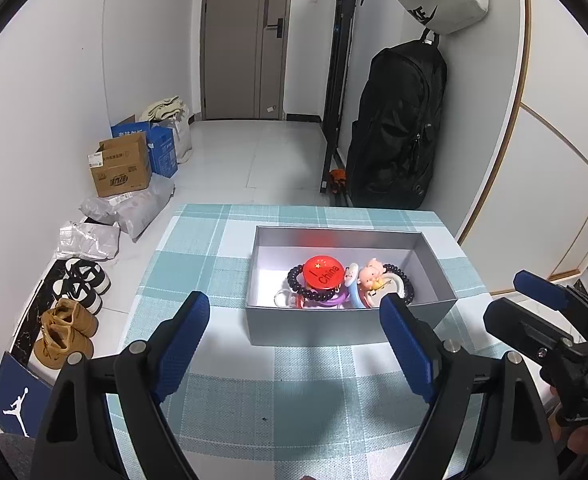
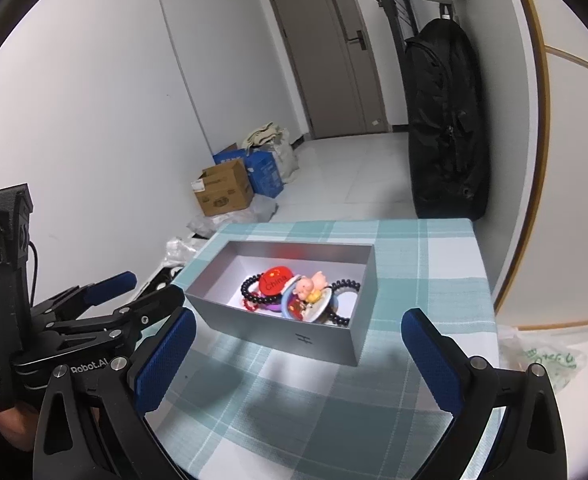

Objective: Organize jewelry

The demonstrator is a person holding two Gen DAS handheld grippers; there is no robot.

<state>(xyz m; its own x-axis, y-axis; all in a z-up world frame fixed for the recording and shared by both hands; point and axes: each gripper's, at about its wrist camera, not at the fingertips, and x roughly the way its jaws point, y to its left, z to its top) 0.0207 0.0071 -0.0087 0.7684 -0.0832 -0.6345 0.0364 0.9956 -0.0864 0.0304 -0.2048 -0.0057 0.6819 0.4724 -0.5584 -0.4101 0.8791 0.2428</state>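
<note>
One box (image 1: 334, 324) — two bead bracelets (image 1: 300, 286).

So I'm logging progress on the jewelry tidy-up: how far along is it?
Done: the red badge, dark bead bracelets and pig charm sit in the grey box. In hand: nothing; the left tongs and right tongs are open and empty. Left: no loose pieces visible on the tablecloth.

Teal-and-white plaid tablecloth (image 1: 221, 408); silver-grey box (image 1: 314, 326), white inside, holding red badge (image 1: 323, 272), black bead bracelet (image 1: 300, 288), pink pig figure (image 1: 372, 274); blue pads (image 1: 183, 344) on black grippers.
</note>
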